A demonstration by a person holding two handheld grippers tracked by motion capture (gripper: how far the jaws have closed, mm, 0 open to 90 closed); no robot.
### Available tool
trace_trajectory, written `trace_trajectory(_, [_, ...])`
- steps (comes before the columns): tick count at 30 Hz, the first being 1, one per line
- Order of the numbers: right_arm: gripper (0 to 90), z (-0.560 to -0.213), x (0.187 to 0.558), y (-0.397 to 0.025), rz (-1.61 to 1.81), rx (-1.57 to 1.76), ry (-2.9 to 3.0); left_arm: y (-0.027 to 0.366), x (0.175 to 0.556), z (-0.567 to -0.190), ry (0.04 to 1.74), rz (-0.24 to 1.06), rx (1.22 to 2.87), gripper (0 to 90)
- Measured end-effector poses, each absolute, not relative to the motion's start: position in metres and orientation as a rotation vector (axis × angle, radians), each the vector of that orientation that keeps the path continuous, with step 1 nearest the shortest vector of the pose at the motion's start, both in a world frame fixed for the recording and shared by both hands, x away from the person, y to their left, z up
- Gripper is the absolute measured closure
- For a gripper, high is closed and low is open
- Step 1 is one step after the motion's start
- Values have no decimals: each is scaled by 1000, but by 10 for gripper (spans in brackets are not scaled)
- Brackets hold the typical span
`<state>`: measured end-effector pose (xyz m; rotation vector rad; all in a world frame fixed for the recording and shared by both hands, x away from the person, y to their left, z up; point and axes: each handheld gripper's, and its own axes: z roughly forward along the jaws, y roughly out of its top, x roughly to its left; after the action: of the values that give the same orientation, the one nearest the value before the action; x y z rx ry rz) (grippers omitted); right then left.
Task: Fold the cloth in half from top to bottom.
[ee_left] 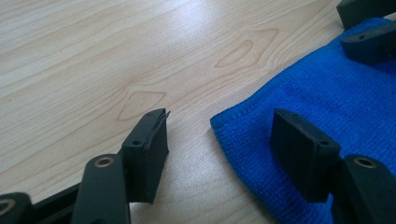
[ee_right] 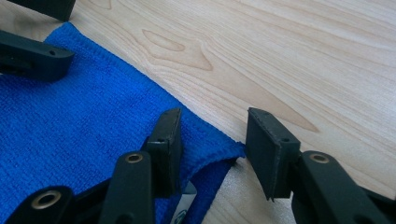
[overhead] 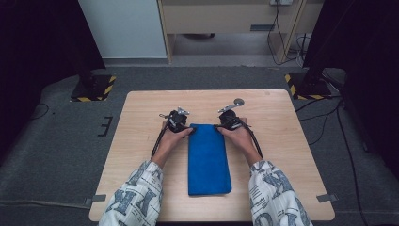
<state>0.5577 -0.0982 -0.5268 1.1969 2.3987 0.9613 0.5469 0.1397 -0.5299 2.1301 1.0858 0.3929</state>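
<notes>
We see a wooden table point(overhead: 282, 141) on grey carpet point(overhead: 61, 141), a white cabinet point(overhead: 122, 28) and cables point(overhead: 324, 117) beyond

Blue cloth point(overhead: 209, 160), folded into a long narrow rectangle, lying flat on the wooden table near its middle, long side running away from the person. Fine knitted texture, stitched hem at the edges point(ee_left: 327, 93) point(ee_right: 70, 121). Far corners lying between open jaws.
</notes>
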Motion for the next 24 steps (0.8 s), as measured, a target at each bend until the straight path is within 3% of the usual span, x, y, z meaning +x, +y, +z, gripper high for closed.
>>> trace_trajectory(5, [571,-526,557,-97,957,1203,2396,136,544,-528,1071,392,2156,437])
trace_trajectory(14, [792,-527,553,-95,1000,1185,2425,130,540,-526,1039,340,2170,717])
trace_trajectory(19, [858,-527,551,-94,1017,1187,2430,129,539,-525,1048,317,2170,807])
trace_trajectory(24, [868,-523,548,-96,1024,1179,2422,127,537,-522,1039,325,2176,851])
